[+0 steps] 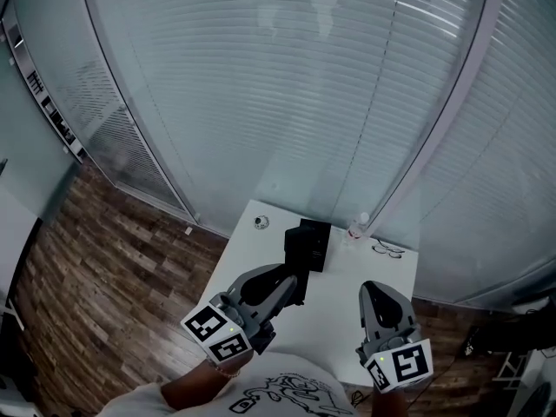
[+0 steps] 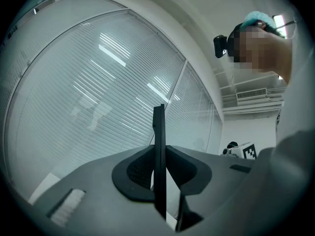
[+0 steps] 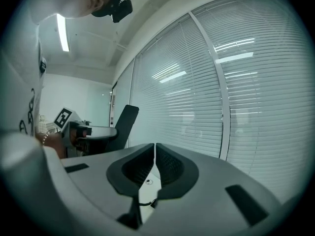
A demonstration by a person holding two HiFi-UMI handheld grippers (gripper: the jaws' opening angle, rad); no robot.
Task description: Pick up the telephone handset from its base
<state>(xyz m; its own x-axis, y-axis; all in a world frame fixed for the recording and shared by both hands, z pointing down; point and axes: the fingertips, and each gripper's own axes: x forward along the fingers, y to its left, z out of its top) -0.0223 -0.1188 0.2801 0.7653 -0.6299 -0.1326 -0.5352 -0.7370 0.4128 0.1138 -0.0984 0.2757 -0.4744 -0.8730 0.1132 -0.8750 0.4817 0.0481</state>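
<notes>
1. Head view: the left tool (image 1: pixel 287 283) is clamped on the black telephone handset (image 1: pixel 297 292), so the task's thing is in the tool and not on the bench (image 1: pixel 261 263). The black telephone base (image 1: pixel 307 243) sits on the bench at about 12 o'clock from that tool, near it. I can't tell whether a gap separates handset and base here. The right tool (image 1: pixel 372 287) hangs at 3 o'clock of the left one, well apart from it. That makes the left hand the one that counts.

2. Left gripper view: the jaws of the left tool (image 2: pixel 160 156) press on both faces of the handset (image 2: pixel 158 132). It shows edge-on as a thin, flat, matte black slab. Its long axis runs toward 12 o'clock, rising above the jaw tips against the window blinds.

3. Right gripper view: the jaws of the right tool (image 3: pixel 154 154) stand together with nothing between them. At 9 o'clock the handset (image 3: pixel 124 121) leans toward 1 o'clock out of the left tool, clear of any surface. Judging by this, the lift looks nearly done.
</notes>
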